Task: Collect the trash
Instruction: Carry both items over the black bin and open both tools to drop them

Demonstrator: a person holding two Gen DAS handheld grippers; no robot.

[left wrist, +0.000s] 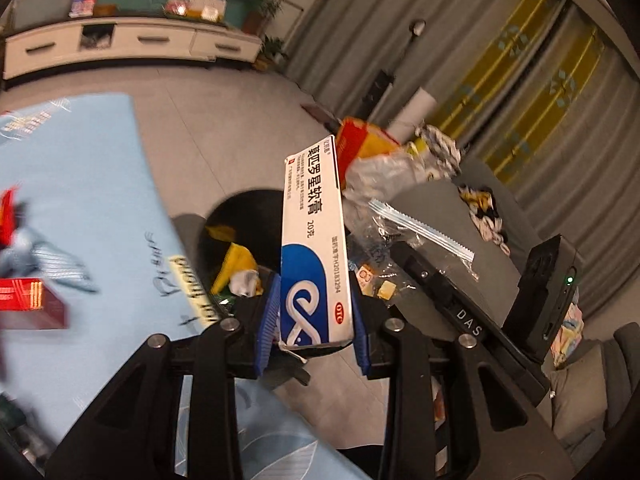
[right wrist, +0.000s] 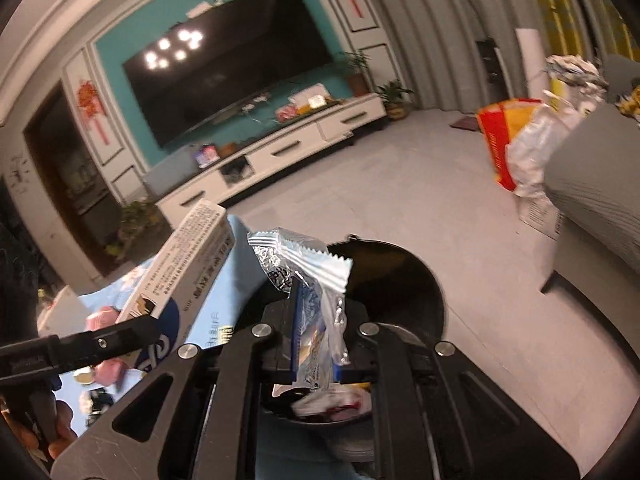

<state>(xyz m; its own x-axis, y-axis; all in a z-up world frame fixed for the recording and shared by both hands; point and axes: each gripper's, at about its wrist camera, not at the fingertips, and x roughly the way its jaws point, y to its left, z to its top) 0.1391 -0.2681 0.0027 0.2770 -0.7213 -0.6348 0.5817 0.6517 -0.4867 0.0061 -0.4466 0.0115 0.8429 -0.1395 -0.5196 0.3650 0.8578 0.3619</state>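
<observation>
Trash in hand is the matter here: a long white-and-blue cardboard ointment box [left wrist: 314, 248] is clamped between the blue-padded fingers of the left gripper [left wrist: 316, 316], and a crinkled clear-and-silver plastic snack wrapper [right wrist: 316, 300] is pinched between the fingers of the right gripper [right wrist: 318, 344]. Both sets of fingers are closed on their loads, not spread.

The box is held by its lower end, its long axis running up and away from the fingers, so most of its length stands free above the grip. In the left wrist view the round black waste bin [left wrist: 244, 220] sits just beyond and slightly left of the box, on the grey tiled floor beside the pale blue cloth-covered worktop [left wrist: 80, 184]; yellow scraps already lie inside it. In the right wrist view the same bin [right wrist: 400, 280] lies directly ahead of and below the wrapper, with its open mouth under the fingertips, and the box [right wrist: 188, 256] appears off to the left.

Judging by this, the right hand is the nearer to the bin's mouth and looks placed to drop first. The left would seem to need a shift toward the opening, and its box, being long, may catch the rim unless tipped end-down.

More litter remains on the worktop, including a red carton [left wrist: 32, 304].
</observation>
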